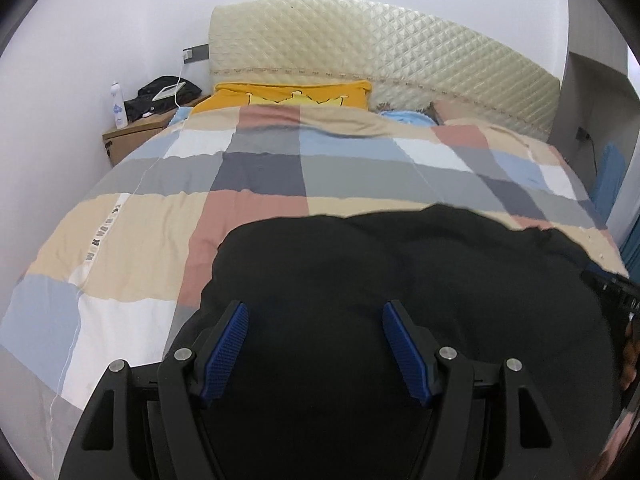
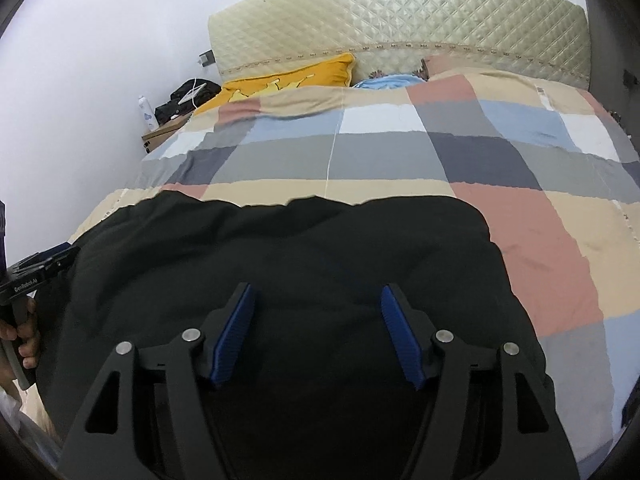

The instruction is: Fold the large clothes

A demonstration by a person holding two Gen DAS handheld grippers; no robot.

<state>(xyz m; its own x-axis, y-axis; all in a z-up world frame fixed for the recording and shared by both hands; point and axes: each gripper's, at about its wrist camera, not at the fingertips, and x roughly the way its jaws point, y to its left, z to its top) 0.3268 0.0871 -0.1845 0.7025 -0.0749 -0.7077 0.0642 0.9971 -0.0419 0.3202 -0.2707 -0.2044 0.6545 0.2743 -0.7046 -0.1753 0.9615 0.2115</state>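
Checked patchwork quilt [image 1: 248, 184] carries my large black fabric garment [image 1: 400, 280] at its near edge, unfolded; left gripper [image 1: 315, 344] and right gripper [image 2: 318, 330] gape empty.

Black garment [image 1: 400, 280], pastel-checked quilt [image 1: 260, 176]

Black garment [image 1: 400, 280]: matt soft cloth, lightly rumpled. Checked quilt [image 1: 260, 172]: matt woven cloth, faint creases. Headboard [image 1: 400, 52]: cream quilted padding with a glossy sheen, looks like leatherette. Yellow pillow [image 1: 292, 94]: matt cloth. Nightstand [image 1: 132, 132]: light wood, smooth. Bottle [image 1: 118, 104]: white plastic, smooth. Left tongs [image 1: 315, 312] and right tongs [image 2: 318, 296]: matt black plastic arms, blue ribbed pads [image 1: 226, 352], shiny metal pivot pins.
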